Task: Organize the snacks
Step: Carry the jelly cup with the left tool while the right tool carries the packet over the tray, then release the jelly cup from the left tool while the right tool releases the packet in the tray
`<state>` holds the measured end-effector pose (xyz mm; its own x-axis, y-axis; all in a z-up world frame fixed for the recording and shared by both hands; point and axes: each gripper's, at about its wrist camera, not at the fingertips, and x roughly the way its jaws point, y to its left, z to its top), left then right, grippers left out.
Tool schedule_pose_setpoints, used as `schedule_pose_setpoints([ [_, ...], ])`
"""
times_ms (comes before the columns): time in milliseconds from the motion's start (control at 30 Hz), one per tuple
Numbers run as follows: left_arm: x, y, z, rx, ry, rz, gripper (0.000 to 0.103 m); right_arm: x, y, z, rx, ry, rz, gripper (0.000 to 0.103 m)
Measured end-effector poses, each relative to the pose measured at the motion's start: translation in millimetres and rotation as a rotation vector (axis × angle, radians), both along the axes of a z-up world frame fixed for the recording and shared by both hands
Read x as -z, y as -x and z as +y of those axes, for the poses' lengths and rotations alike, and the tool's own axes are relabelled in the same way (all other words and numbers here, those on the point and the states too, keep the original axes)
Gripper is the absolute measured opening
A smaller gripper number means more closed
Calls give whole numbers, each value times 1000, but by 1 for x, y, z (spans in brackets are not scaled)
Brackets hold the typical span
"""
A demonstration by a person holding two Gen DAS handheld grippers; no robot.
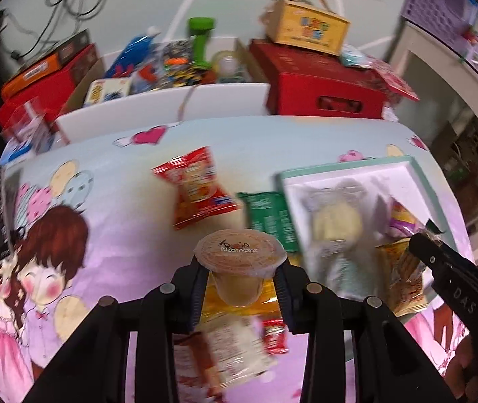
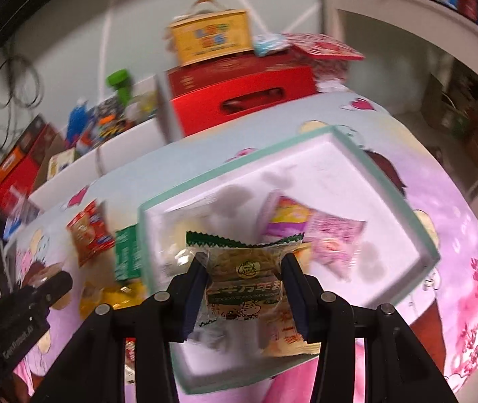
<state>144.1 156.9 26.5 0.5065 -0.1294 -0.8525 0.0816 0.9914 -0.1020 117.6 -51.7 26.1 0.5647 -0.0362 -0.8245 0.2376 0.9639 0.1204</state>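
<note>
The left gripper [image 1: 240,282] is pinching a sealed translucent jelly cup [image 1: 240,262]; the right gripper [image 2: 245,288] is clamping a green-edged clear biscuit packet [image 2: 244,278], both probably bound for the mint-rimmed white tray [image 2: 386,201] at one o'clock.

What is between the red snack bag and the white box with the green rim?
A green packet lies between the red snack bag and the white box, its right side against the box's rim. The left wrist view shows it best; the right wrist view shows it too.

Sealed jelly cup [image 1: 240,262] and green-edged cracker packet [image 2: 244,288] both held upright.
</note>
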Motion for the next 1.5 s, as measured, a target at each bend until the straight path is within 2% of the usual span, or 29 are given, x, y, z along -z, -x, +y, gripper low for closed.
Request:
schedule_pose_setpoints([
  [133, 2, -2, -32, 56, -3, -9, 38, -3, 2, -30, 69, 26, -5, 48],
  [267, 3, 0, -64, 115, 13, -20, 38, -3, 2, -56, 95, -24, -5, 48],
  [400, 12, 2, -97, 176, -30, -17, 39, 3, 1, -71, 120, -33, 17, 48],
  [500, 20, 2, -112, 201, -41, -2, 39, 11, 0, -82, 127, -75, 40, 48],
  [733, 28, 1, -130, 215, -48, -3, 40, 23, -1, -94, 147, -97, 75, 49],
  [800, 29, 1, -133, 217, -47, 0, 48, 24, -1, -94, 143, -106, 77, 49],
  [833, 28, 1, -134, 217, -53, -9, 62, 24, -1, -95, 141, -110, 78, 49],
  [867, 27, 2, -134, 213, -59, -17, 70, 24, -1, -95, 141, -112, 79, 49],
  [1100, 21, 1, -114, 152, -54, -23, 70, 24, -3, -92, 125, -110, 85, 50],
  [1133, 20, 0, -109, 134, -51, -18, 70, 25, -3, -91, 121, -109, 90, 53],
  [1167, 20, -1, -103, 114, -46, -12, 70, 26, -4, -90, 118, -108, 96, 66],
  [1233, 22, -3, -91, 71, -37, 0, 72, 28, -5, -87, 113, -99, 103, 79],
  [1333, 26, -5, -76, 5, -53, 9, 88, 31, -7, -83, 102, -75, 115, 80],
  [1400, 27, -5, -68, -28, -76, 6, 88, 33, -7, -82, 99, -64, 120, 83],
  [1467, 30, -6, -62, -53, -88, 6, 90, 34, -8, -80, 95, -51, 121, 99],
  [1500, 31, -6, -59, -63, -90, 7, 92, 34, -8, -79, 92, -46, 116, 102],
])
